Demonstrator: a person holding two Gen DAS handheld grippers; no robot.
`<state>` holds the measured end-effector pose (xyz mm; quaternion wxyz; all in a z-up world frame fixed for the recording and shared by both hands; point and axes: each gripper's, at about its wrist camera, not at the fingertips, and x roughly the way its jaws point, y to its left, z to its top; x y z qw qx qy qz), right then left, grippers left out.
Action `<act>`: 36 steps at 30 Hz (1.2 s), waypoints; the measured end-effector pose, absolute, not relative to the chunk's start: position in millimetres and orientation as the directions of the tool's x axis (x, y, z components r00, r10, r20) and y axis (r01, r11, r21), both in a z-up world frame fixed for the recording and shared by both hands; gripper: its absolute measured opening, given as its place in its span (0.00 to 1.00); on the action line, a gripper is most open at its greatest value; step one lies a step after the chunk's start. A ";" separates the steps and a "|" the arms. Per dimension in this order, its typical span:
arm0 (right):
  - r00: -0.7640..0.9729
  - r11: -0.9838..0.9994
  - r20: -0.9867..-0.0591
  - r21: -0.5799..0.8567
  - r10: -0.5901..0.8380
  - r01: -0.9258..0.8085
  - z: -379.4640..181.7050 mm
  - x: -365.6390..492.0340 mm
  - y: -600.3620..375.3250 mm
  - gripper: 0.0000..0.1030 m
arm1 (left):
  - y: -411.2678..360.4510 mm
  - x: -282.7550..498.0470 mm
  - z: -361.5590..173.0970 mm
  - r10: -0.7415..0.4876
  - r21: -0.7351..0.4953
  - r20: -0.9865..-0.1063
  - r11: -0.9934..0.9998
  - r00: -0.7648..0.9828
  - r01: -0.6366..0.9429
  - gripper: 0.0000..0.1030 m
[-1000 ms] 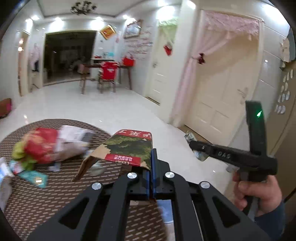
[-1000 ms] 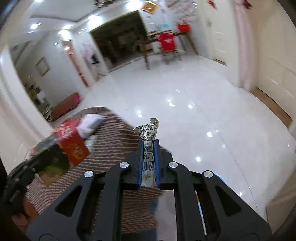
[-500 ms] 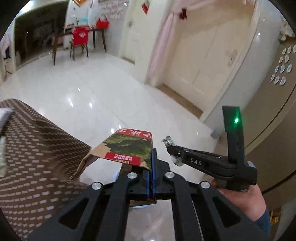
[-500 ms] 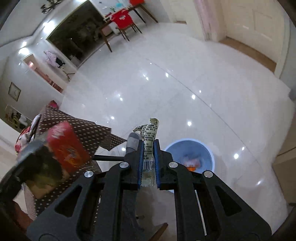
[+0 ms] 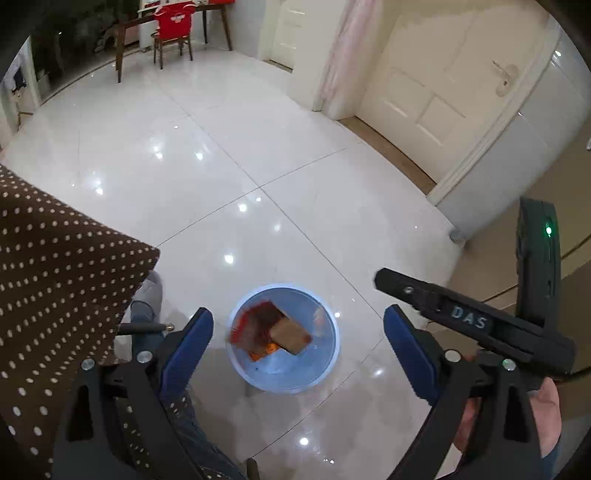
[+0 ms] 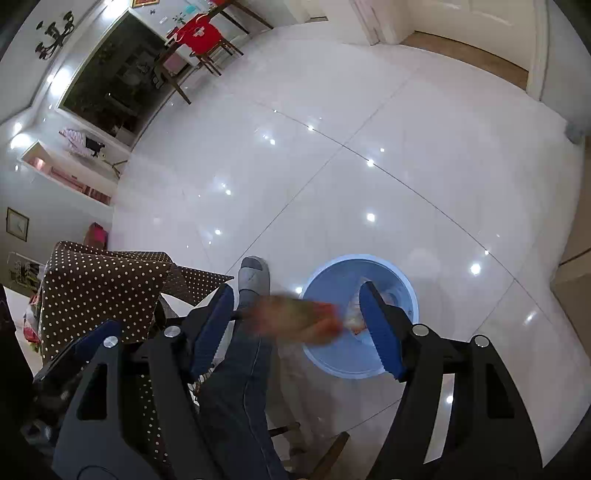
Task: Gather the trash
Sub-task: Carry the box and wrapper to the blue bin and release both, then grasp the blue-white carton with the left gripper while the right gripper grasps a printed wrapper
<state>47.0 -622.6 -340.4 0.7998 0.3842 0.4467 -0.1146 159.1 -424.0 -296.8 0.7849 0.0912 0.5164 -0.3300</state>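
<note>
A round blue bin (image 5: 330, 360) stands on the white floor below both grippers. My left gripper (image 5: 299, 332) hangs above it, its jaws opening, with nothing between the pads. The red and brown cardboard box (image 5: 275, 328) is dropping into the bin, blurred. In the right wrist view my right gripper (image 6: 295, 295) also hangs above the bin (image 6: 406, 291), its jaws opening and the pads pressing on nothing. The falling box (image 6: 295, 321) blurs past beneath them. A pale scrap (image 6: 354, 312) lies in the bin by the right finger. The right gripper's black finger (image 5: 406, 290) shows at the right.
A table with a brown dotted cloth (image 5: 55, 295) stands left of the bin. A person's jeans leg and grey slipper (image 6: 253, 277) are between table and bin. A white door (image 5: 443, 92) is at the back right. A table and red chair (image 5: 171, 29) stand far behind.
Both grippers swung away from the table, tipped down over the blue bin and opened. The box left the left jaws and the wrapper left the right jaws; both dropped towards the bin.
</note>
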 end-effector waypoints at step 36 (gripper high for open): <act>0.786 0.873 -0.612 0.427 0.089 0.235 -136.3 52.1 -465.2 0.94 | -232.8 69.6 -92.1 -0.527 -0.108 -0.541 0.816 0.655 0.568 0.91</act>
